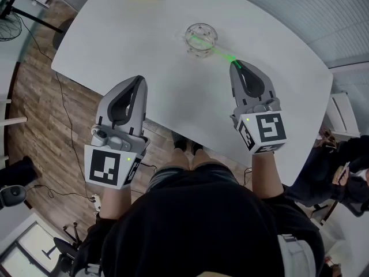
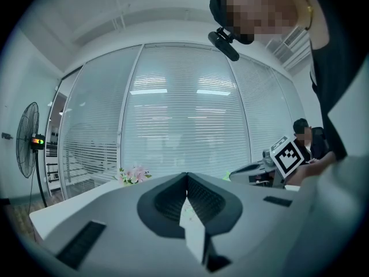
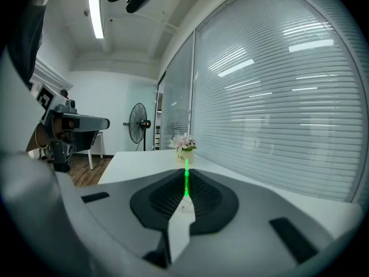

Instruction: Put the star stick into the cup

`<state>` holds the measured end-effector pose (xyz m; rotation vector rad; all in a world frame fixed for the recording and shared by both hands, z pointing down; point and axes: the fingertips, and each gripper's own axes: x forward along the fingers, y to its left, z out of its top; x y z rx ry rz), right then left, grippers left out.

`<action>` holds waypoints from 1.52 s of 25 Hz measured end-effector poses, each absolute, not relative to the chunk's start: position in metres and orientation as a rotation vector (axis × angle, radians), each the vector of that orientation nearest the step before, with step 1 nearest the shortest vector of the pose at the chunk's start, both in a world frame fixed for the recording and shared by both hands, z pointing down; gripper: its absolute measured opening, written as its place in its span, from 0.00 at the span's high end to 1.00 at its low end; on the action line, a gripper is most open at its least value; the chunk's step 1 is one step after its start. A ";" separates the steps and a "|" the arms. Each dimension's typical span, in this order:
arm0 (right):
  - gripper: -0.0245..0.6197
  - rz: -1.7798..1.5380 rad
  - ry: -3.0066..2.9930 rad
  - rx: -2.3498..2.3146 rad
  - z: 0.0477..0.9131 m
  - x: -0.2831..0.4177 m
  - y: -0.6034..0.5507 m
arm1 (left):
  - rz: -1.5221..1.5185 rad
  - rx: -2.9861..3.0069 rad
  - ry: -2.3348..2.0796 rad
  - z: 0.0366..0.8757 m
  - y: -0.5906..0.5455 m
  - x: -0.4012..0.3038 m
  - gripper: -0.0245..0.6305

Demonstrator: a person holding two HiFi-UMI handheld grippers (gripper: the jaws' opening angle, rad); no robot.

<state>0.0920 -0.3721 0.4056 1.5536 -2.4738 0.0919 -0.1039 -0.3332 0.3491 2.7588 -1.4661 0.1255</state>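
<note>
Held the green star stick [image 1: 222,55] by its near end in the closed right hand-held gripper [image 1: 235,64], tipped a bit down so the far end reached the clear cup [image 1: 188,34] on the desk [image 1: 132,39], in it or just over it. Held the left hand-held gripper [image 1: 139,79] shut and empty, well apart from the cup, likely so as not to bump it.

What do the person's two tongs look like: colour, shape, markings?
The left tongs and right tongs are light grey tapering shells with dark ribbed pads. The left cube and right cube bear black-and-white square markers. The person wears a black top.
</note>
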 end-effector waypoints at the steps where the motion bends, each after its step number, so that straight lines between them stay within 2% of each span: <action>1: 0.93 0.102 -2.473 1.558 0.408 0.093 -0.371 | 0.126 2.761 -1.463 0.349 -0.333 -0.103 0.94; 15: 0.92 0.068 -2.457 1.580 0.411 0.094 -0.370 | 0.130 2.780 -1.435 0.349 -0.329 -0.092 0.94; 22: 0.79 0.060 -2.471 1.546 0.410 0.091 -0.369 | 0.117 2.797 -1.429 0.346 -0.329 -0.089 0.94; 38: 0.71 0.037 -2.537 1.606 0.363 0.103 -0.356 | 0.016 2.860 -1.366 0.317 -0.340 -0.064 0.94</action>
